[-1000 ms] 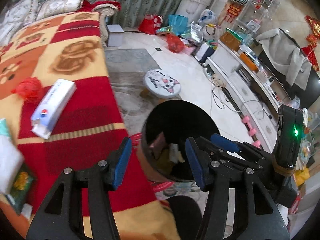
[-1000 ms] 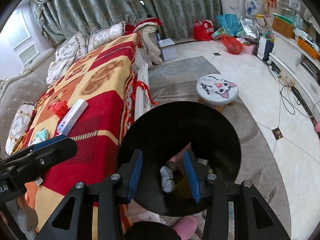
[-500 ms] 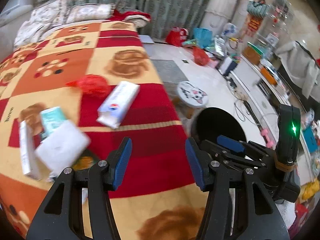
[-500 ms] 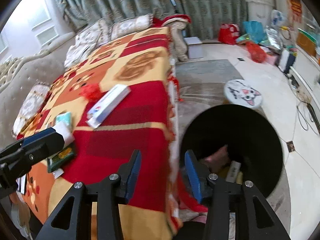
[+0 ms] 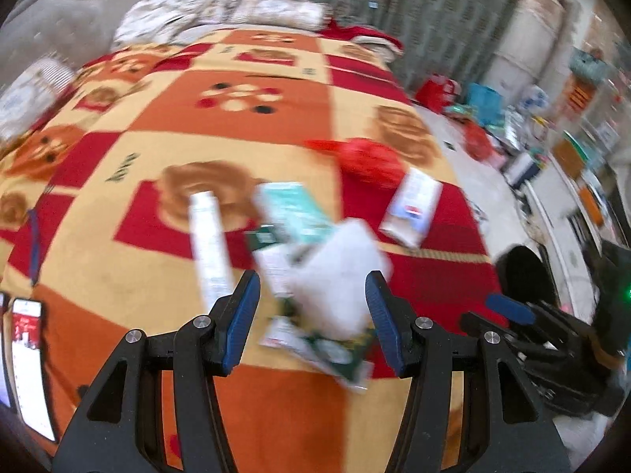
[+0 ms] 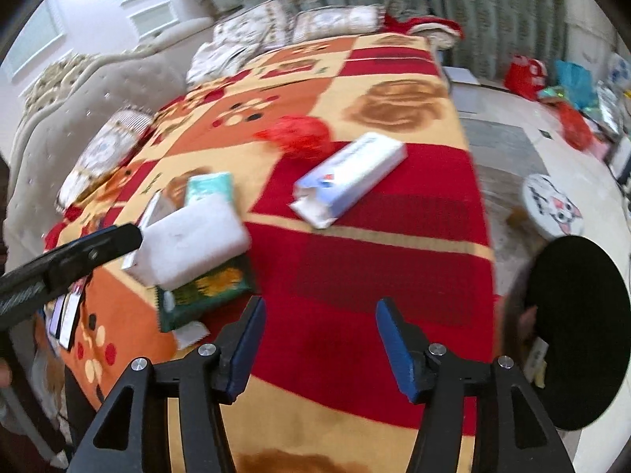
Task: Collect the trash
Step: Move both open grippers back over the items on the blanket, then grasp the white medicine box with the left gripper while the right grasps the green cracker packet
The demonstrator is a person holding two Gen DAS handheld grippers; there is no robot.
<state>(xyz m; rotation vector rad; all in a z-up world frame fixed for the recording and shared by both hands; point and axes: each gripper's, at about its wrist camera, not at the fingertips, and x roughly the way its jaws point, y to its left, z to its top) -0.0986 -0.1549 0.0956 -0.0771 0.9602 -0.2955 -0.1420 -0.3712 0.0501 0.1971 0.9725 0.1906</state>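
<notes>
Trash lies on a red and orange blanket (image 5: 236, 79): a white foam block (image 5: 339, 272) on a green wrapper (image 5: 339, 354), a teal pack (image 5: 295, 209), a long white tube box (image 5: 207, 240), a white and blue box (image 5: 414, 205) and a crumpled red bag (image 5: 366, 159). My left gripper (image 5: 311, 315) is open and empty, just before the foam block. My right gripper (image 6: 319, 343) is open and empty over the red blanket (image 6: 374, 256). The foam block (image 6: 193, 240), blue box (image 6: 351, 177) and red bag (image 6: 299, 136) show there too. The black bin (image 6: 579, 339) stands at right.
A phone (image 5: 29, 358) lies at the bed's left edge. Pillows (image 6: 276, 27) sit at the far end. A cat-print stool (image 6: 552, 209) stands on the floor beside the bin (image 5: 524, 272). Bags and clutter (image 6: 552, 75) line the far right wall.
Both grippers have swung left, away from the bin and over the bed. The left gripper now faces the foam block and wrappers. Both stay open and empty.
</notes>
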